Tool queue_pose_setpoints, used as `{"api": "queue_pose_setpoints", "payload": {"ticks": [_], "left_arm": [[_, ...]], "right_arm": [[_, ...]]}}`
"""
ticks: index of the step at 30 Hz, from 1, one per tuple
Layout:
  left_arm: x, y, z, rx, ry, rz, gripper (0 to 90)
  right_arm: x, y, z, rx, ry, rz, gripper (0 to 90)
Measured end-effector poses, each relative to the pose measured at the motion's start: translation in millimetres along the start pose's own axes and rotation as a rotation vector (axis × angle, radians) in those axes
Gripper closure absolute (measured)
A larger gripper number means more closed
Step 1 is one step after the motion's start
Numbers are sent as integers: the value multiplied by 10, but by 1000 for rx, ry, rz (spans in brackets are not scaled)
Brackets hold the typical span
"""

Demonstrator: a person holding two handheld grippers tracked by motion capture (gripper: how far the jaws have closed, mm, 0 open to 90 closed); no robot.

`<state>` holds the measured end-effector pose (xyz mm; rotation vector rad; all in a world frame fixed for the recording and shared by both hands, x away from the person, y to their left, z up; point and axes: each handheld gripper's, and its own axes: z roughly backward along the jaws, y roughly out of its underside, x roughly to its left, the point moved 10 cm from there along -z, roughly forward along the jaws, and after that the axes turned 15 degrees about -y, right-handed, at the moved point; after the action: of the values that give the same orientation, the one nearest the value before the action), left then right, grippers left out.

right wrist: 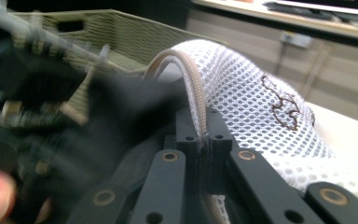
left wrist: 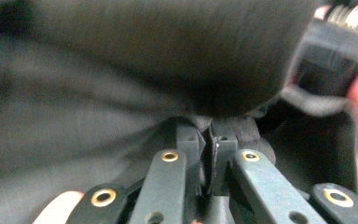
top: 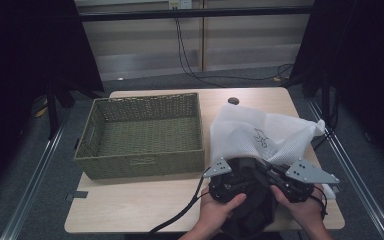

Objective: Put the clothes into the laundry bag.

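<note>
I have both grippers low at the worktop's near edge, right of centre. My left gripper (top: 230,181) has its jaws pinched tight on a fold of the dark garment (top: 250,210); in the left gripper view the grey-black cloth (left wrist: 121,93) bunches up right where the two pads meet. No earlier state to compare, so I only report the clamp. My right gripper (top: 292,181) is closed too, holding the beige zipper edge (right wrist: 193,88) of the white mesh bag (top: 260,132), and in the right gripper view that trim runs straight down between the pads. The bag's mouth sits just beside both grippers, and the dark garment hangs from it over the near edge, between my hands. The bag itself lies on the right half of the worktop, its far end reaching toward the right edge. The green woven basket (top: 95,125) stands on the left half, near the bag but apart from it.
</note>
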<state>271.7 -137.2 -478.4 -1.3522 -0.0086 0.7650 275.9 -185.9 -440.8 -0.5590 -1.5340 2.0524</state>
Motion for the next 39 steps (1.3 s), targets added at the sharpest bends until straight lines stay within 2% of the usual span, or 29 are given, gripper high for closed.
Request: {"api": "queue_pose_setpoints", "payload": {"ticks": [2, 3, 4, 6, 8, 9, 10, 11, 13, 14, 15, 17, 19, 21, 23, 24, 26, 28, 29, 30, 31, 32, 33, 34, 36, 38, 39], "left_arm": [[46, -72, -57, -29, -60, 37, 860], [141, -83, -91, -43, -116, 65, 861], [274, -77, -126, -53, -192, 100, 860], [635, 3, -180, -53, -332, 217, 860], [805, 125, -219, -2, -338, 305, 852], [824, 204, -219, 42, -306, 327, 842], [781, 248, -204, 70, -251, 336, 813], [720, 280, -159, 101, -208, 298, 748], [622, 294, -7, 119, -184, 159, 569], [581, 267, 95, 101, -170, 103, 518], [540, 228, 206, 73, -144, 68, 477], [566, 212, 413, 65, -160, 32, 416], [628, 333, 533, 128, -175, 36, 304], [669, 522, 563, 193, -195, 34, 211], [670, 687, 502, 255, -225, -5, 176], [651, 731, 456, 291, -244, -37, 165], [637, 783, 343, 359, -328, -133, 168], [637, 787, 271, 370, -405, -215, 200], [648, 794, 249, 388, -456, -272, 258], [650, 789, 228, 394, -489, -320, 330], [621, 782, 189, 394, -488, -331, 398], [611, 776, 165, 396, -488, -325, 481], [620, 753, 151, 408, -489, -348, 527], [591, 732, 108, 394, -465, -323, 593], [534, 690, 28, 347, -443, -320, 733], [441, 633, -48, 277, -424, -317, 783], [392, 587, -80, 244, -413, -303, 792]], "right_arm": [[61, -50, 72, -18, -14, 11, 879], [82, -59, 106, -19, -23, 5, 878], [86, -49, 132, -12, -28, 9, 878], [79, 63, 167, 20, -23, -21, 879], [21, 244, 157, 86, 8, -69, 879], [-34, 371, 141, 133, 23, -110, 880], [-84, 469, 133, 151, 36, -145, 879], [-127, 529, 134, 150, 43, -162, 879], [-172, 553, 150, 148, 47, -178, 877], [-188, 539, 153, 144, 50, -171, 876], [-208, 540, 153, 149, 60, -174, 875], [-257, 589, 133, 163, 73, -205, 873], [-305, 653, 107, 170, 79, -238, 872], [-313, 659, 93, 155, 70, -269, 872], [-293, 643, 79, 153, 63, -271, 872], [-281, 640, 69, 155, 58, -265, 872], [-244, 647, 34, 157, 44, -268, 871], [-218, 663, 12, 162, 38, -267, 871], [-207, 674, -2, 163, 32, -268, 872], [-199, 689, -16, 167, 23, -266, 872], [-195, 704, -29, 170, 20, -269, 872], [-187, 714, -49, 169, 12, -279, 873], [-181, 718, -57, 170, 4, -279, 873], [-169, 715, -72, 166, -3, -287, 873], [-138, 696, -103, 160, -17, -284, 873], [-99, 665, -139, 156, -31, -256, 873], [-83, 652, -157, 155, -32, -243, 873]]}}
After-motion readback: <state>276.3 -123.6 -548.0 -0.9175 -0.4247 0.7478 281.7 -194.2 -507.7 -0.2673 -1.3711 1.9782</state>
